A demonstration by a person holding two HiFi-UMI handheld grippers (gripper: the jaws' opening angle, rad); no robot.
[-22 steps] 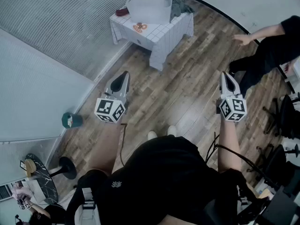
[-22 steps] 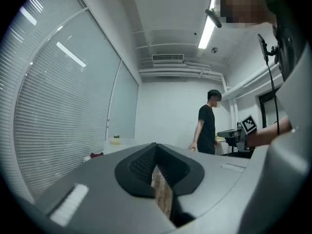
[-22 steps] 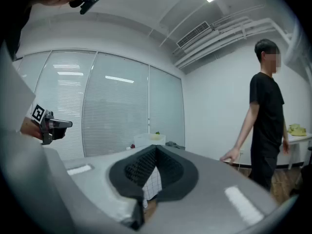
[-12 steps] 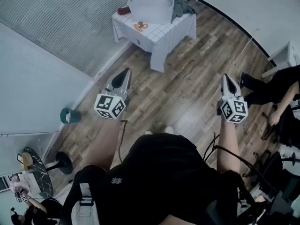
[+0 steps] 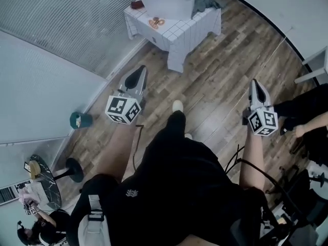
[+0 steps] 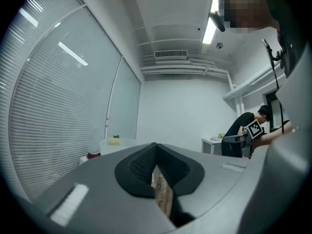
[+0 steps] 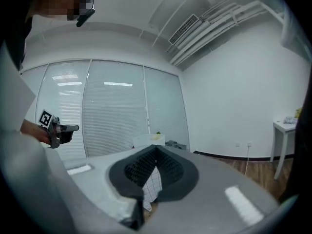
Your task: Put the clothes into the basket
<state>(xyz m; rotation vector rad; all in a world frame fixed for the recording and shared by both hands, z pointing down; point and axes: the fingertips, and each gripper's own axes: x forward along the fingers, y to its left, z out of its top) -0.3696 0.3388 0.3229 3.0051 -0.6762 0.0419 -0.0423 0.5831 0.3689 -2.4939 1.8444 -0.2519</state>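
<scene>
Gripping nothing, the left gripper (image 5: 138, 72) and the right gripper (image 5: 255, 84) each have jaws pressed together.

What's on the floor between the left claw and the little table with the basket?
Nothing, just bare wooden floor between the left claw and the table with the basket on it. The head view shows it.

Pale translucent basket (image 5: 169, 1) upright; crumpled grey clothes (image 5: 205, 3) just beside it
</scene>
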